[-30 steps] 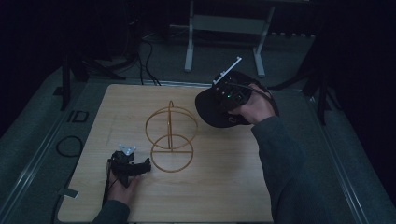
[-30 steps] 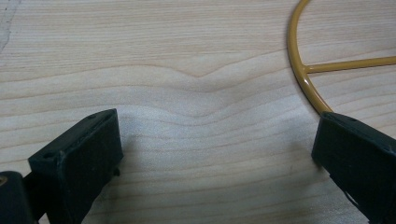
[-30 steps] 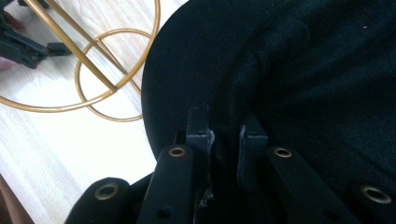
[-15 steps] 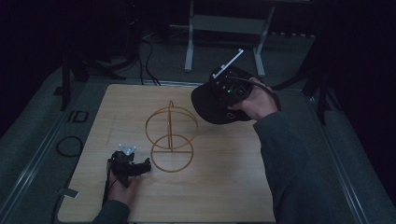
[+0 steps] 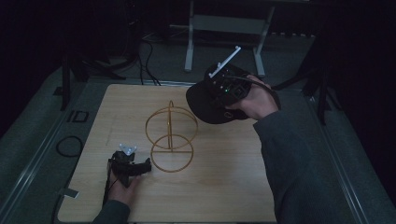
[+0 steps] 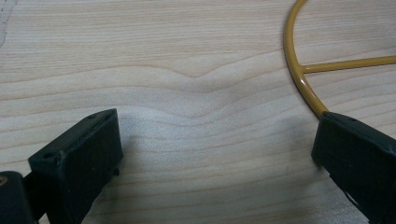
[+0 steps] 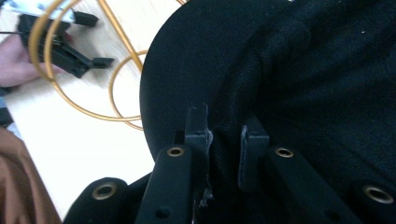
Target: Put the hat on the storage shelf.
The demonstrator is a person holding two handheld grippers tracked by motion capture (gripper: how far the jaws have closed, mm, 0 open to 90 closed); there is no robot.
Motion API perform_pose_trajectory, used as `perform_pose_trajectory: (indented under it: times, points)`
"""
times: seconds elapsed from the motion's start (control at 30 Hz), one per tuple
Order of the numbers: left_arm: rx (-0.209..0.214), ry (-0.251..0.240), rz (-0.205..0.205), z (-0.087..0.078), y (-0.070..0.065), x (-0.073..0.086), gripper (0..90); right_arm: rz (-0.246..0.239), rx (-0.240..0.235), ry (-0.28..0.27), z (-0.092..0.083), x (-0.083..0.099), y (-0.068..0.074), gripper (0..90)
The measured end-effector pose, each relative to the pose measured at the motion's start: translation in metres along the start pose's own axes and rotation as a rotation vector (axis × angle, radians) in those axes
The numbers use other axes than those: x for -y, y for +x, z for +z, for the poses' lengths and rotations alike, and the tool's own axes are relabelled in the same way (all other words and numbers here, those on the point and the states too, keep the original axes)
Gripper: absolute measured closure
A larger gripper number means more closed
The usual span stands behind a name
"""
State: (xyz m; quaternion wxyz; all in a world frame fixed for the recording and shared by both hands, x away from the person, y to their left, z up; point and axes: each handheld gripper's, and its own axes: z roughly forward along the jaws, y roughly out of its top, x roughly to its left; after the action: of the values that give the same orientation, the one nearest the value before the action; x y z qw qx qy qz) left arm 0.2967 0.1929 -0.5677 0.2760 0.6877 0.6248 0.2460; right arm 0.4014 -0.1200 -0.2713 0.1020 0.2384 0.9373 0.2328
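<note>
A black cap [image 5: 208, 105] hangs in the air over the table's far right part, and my right gripper [image 5: 224, 91] is shut on it. In the right gripper view the two jaws pinch a fold of the cap's black cloth [image 7: 224, 140] where the brim meets the crown. A gold wire stand [image 5: 171, 140] of an upright ring on a flat base ring sits at mid table. My left gripper [image 5: 135, 167] lies on the table just left of the stand's base, jaws wide open with bare wood between them; the stand's base ring [image 6: 299, 70] curves past its right jaw.
The wooden table [image 5: 224, 186] is edged by grey floor and a metal rail at the left. A grey frame's legs [image 5: 224, 28] stand behind the table. A black cable loop [image 5: 70, 147] lies on the floor at the left.
My right gripper has lifted the cap a little higher and slightly leftward, toward the stand. The left gripper has stayed where it was.
</note>
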Motion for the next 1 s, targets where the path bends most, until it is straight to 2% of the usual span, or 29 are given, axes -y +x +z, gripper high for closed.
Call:
perform_pose_trajectory:
  times: [0.17, 0.67, 1.0]
  points:
    - [0.0, 0.001, 0.0, 0.0, 0.0, 0.0, 1.2, -0.026, -0.032, -0.014, -0.002, -0.003, 0.006, 78.5]
    - [-0.001, -0.001, -0.003, 0.0, 0.0, 0.0, 1.2, -0.116, -0.043, -0.03, -0.013, -0.014, 0.028, 78.4]
    - [-0.002, -0.003, -0.005, 0.0, 0.0, 0.0, 1.2, -0.173, -0.055, -0.027, -0.014, -0.023, 0.039, 78.0]
